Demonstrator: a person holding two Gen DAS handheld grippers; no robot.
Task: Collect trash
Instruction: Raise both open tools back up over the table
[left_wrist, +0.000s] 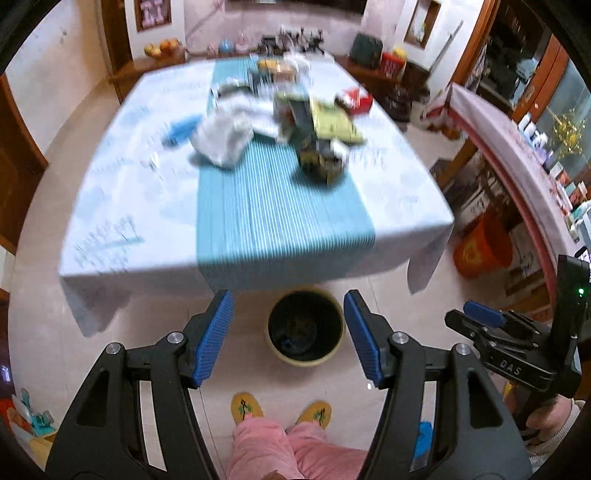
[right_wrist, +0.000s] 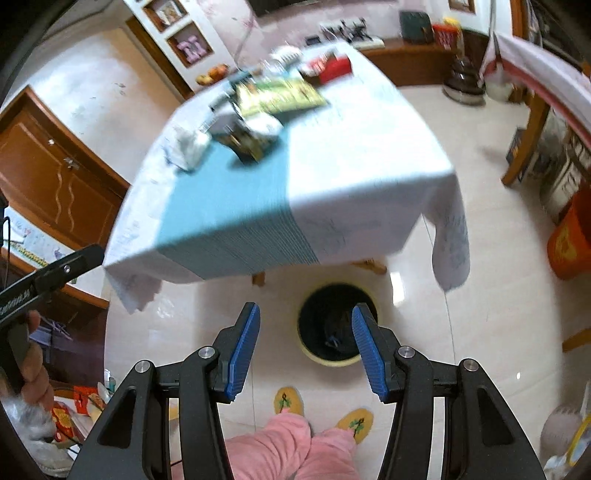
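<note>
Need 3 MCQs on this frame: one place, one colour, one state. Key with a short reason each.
1. Where does the trash bin stand?
A. on the table
B. on the floor by the table's near edge
C. on a chair

2. What colour is the striped runner down the tablecloth?
A. red
B. yellow
C. blue

3. How is the left hand-held gripper?
A. open, holding nothing
B. shut on a tissue
C. shut on a box

Key:
1 B, the bin sits on floor tiles in front of the slippers.
2 C, blue stripes run along the table's middle.
3 A, its blue pads stand wide apart with only the bin seen between them.
</note>
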